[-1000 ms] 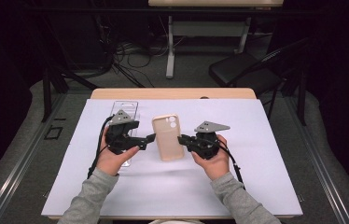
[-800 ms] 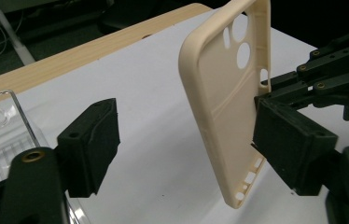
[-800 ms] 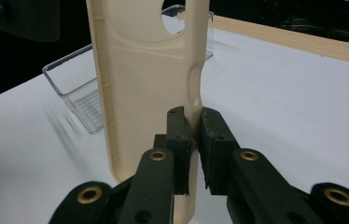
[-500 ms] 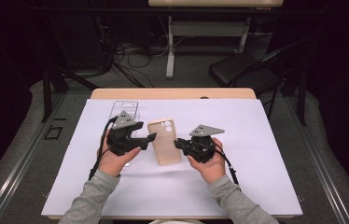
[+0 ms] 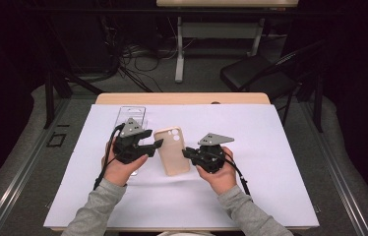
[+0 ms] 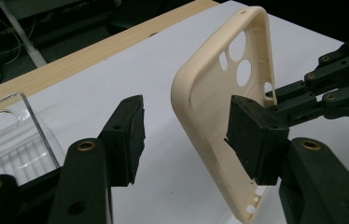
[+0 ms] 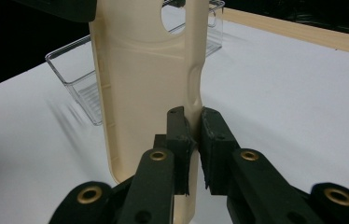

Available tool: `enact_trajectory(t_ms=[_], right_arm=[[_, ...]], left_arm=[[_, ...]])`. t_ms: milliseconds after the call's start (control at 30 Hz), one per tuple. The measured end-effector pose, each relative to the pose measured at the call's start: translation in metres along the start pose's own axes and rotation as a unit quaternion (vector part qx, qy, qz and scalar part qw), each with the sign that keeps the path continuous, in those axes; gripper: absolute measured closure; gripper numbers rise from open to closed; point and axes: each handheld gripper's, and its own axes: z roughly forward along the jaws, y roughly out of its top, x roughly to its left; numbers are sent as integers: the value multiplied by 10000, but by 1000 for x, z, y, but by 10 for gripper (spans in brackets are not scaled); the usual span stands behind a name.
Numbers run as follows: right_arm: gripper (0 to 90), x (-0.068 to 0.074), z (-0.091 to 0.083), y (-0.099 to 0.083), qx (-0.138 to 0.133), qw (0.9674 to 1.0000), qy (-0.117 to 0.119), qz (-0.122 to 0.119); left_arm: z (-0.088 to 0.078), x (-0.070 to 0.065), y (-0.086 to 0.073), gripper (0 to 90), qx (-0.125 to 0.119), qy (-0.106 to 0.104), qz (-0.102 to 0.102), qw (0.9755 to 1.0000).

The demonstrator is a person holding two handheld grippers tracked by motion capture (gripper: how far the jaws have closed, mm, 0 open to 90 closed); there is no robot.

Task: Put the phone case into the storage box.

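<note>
Between the two grippers, the tan phone case [image 5: 171, 150] points away from the person; the right gripper [image 7: 191, 133] pinches its near side edge. The left gripper [image 6: 186, 135] has just been closing, its pads straddling the other edge, not yet squeezing.

We see the clear case [image 6: 9, 140] cut off by the left gripper view's left edge, its near end hidden behind the left claw [image 6: 186, 135]. The beige phone case [image 7: 149, 84] runs past the right gripper view's top, hiding part of the clear case behind it.

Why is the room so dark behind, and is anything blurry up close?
High view: light falls on the white table sheet, the room behind stays dim. Left gripper view: the beige phone case is sharp, the clear case softer. Right gripper view: the near tool slightly soft, faint shadows beside the case.
</note>
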Motion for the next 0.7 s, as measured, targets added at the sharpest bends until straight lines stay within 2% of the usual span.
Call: enact_trajectory(t_ms=[100,400,700], right_arm=[[831,0,1,-1,19,10000,2,8],[831,1,2,-1,51,10000,6,-15],[831,3,3,-2,84,10000,22,-41]], left_arm=[[0,-1,0,503,21,99,60,9999],[-1,-4,1,542,54,151,216,9996],[-2,-5,1,584,90,296,272,9992]])
